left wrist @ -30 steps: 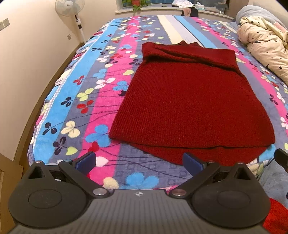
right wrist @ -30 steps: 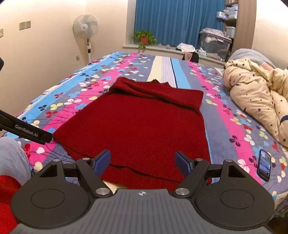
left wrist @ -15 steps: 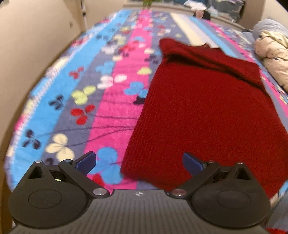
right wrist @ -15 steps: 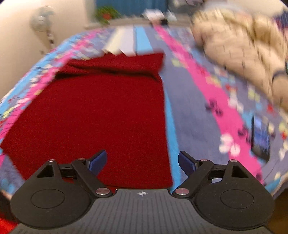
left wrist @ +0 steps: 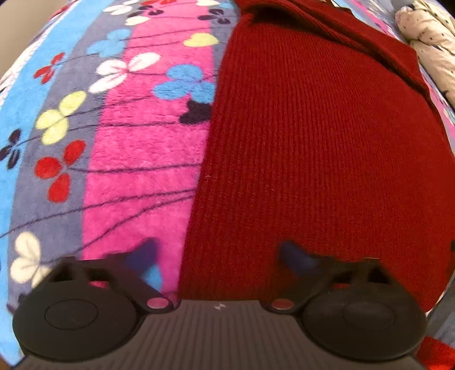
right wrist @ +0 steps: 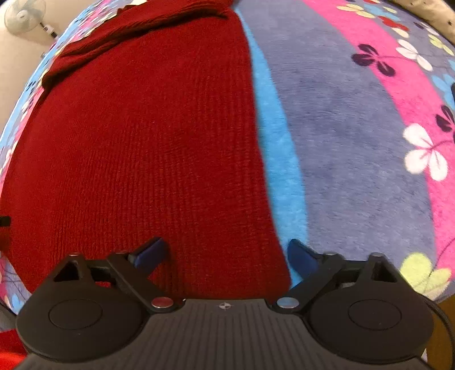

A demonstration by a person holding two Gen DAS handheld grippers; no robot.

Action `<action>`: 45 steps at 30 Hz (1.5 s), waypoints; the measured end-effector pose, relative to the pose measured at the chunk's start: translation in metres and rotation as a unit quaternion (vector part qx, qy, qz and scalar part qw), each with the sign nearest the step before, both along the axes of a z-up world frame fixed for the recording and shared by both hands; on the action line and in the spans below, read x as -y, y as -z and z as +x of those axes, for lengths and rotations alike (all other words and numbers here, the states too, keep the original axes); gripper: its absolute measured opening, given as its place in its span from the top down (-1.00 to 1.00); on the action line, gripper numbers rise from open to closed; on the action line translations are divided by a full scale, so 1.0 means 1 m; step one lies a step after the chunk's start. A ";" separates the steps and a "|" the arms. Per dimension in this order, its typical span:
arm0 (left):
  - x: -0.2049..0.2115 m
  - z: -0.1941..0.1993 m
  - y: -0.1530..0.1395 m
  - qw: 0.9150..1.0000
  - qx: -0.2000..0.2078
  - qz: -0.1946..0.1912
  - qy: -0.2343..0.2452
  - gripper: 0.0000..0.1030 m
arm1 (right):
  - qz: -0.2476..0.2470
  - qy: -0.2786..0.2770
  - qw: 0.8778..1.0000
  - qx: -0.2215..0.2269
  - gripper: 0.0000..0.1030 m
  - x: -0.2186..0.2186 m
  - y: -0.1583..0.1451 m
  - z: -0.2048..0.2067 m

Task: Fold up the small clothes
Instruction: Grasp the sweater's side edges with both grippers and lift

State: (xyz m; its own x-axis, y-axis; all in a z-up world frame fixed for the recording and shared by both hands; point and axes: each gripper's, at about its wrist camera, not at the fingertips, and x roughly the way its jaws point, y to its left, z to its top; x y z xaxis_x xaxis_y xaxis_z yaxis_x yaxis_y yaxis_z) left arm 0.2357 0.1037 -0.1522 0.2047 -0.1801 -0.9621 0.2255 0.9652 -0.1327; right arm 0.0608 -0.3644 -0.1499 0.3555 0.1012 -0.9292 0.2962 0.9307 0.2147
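The bed [left wrist: 136,159], largest of all, fills both views with a fleecy cover striped in pink, blue and grey and strewn with clover-shaped flowers in white, yellow, red and dark purple. In the left wrist view the cover takes the left half of the frame; in the right wrist view it takes the right half, with a bright blue stripe running just beside the garment's edge.

The red knitted garment [left wrist: 318,148] lies flat on the bed, ribbed, with a thicker folded band across its far end at the top of both frames. In the left wrist view it covers the centre and right of the frame; its left edge runs from top centre down to the lower middle. In the right wrist view the same garment [right wrist: 136,148] covers the left and centre.

A cream star-printed quilt [left wrist: 426,37] bunches in the upper right corner of the left wrist view. A white standing fan [right wrist: 22,14] shows in the upper left corner of the right wrist view.

The left tool [left wrist: 219,256] sits at the bottom of its frame, jaws half apart and closing, straddling the garment's left edge near its lower corner; the pads are blurred. The right tool [right wrist: 227,253] likewise has its jaws half apart and closing astride the garment's right edge, one blue pad [right wrist: 150,252] over the knit, the other over the blue stripe.
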 end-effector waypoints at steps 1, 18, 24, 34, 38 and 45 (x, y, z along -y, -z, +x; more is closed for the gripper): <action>-0.001 0.000 -0.006 1.000 -0.010 -0.018 -0.010 0.44 | 0.009 -0.007 1.000 0.004 0.24 -0.001 -0.003 -0.001; -0.013 -0.101 -0.112 0.992 0.072 -0.094 -0.046 0.87 | 0.084 0.056 0.982 0.159 0.75 0.001 -0.113 -0.100; -0.050 -0.179 -0.120 0.989 0.053 -0.125 -0.062 0.87 | 0.119 0.083 0.978 0.150 0.75 -0.011 -0.128 -0.182; -0.047 -0.177 -0.093 0.989 -0.008 -0.098 -0.108 0.87 | 0.141 0.120 0.980 0.074 0.75 0.000 -0.101 -0.170; -0.035 -0.113 -0.122 0.990 0.009 -0.104 -0.097 0.87 | 0.142 0.108 0.980 0.093 0.75 0.019 -0.125 -0.111; 0.026 0.088 -0.147 0.987 0.097 -0.091 -0.093 0.83 | 0.112 0.160 0.974 0.117 0.74 0.081 -0.138 0.086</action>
